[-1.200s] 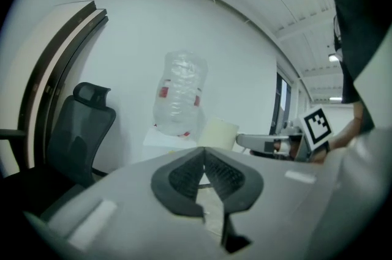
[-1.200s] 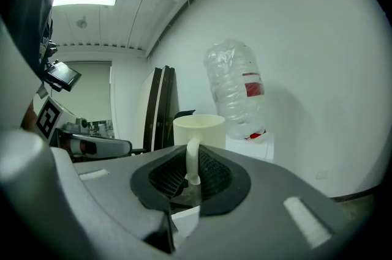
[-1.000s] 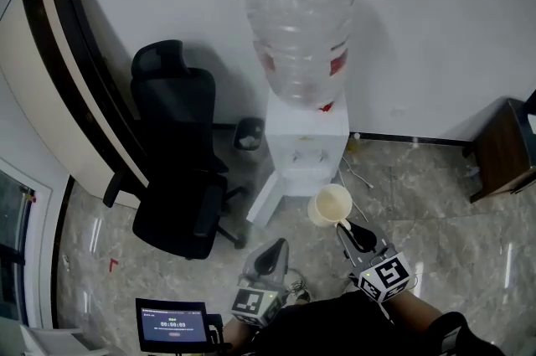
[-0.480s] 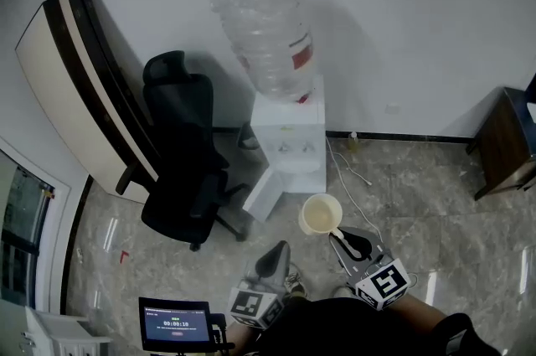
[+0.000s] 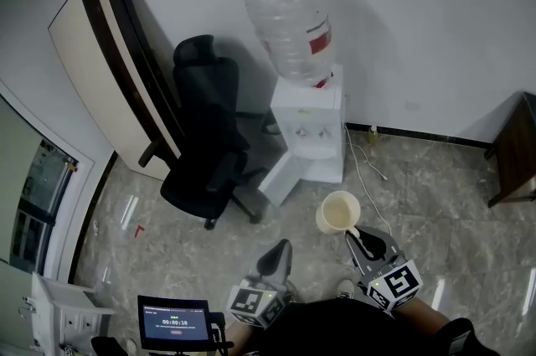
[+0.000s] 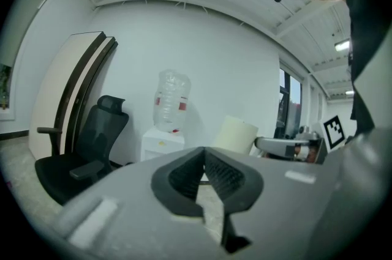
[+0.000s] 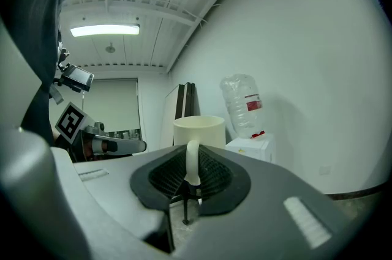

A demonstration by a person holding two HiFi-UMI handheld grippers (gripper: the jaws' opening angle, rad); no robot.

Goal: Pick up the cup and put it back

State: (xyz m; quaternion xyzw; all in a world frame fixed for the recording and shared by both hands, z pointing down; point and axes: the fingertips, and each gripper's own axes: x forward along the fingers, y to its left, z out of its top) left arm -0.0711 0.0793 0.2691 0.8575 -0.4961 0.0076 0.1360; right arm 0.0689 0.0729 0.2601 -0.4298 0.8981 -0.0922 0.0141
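Cup (image 5: 338,212) hangs over the floor (image 5: 419,203) near the water dispenser (image 5: 308,132) in my head view; only the view from my right tongs (image 7: 191,178) shows its handle (image 7: 192,158) pinched between them. My left tongs (image 6: 204,162) are closed, empty.

Left gripper (image 5: 279,249): grey moulded shell, tapering forward to a narrow tip.
Left pads (image 6: 184,176): black, finely ribbed.
Right gripper (image 5: 358,234): matching grey shell.
Right pads (image 7: 214,174): black, ribbed.
Left marker cube (image 5: 254,306): white, black square codes, behind the jaws.
Right marker cube (image 5: 394,283): same pattern.
Clothing: dark top (image 5: 327,331) behind both cubes.
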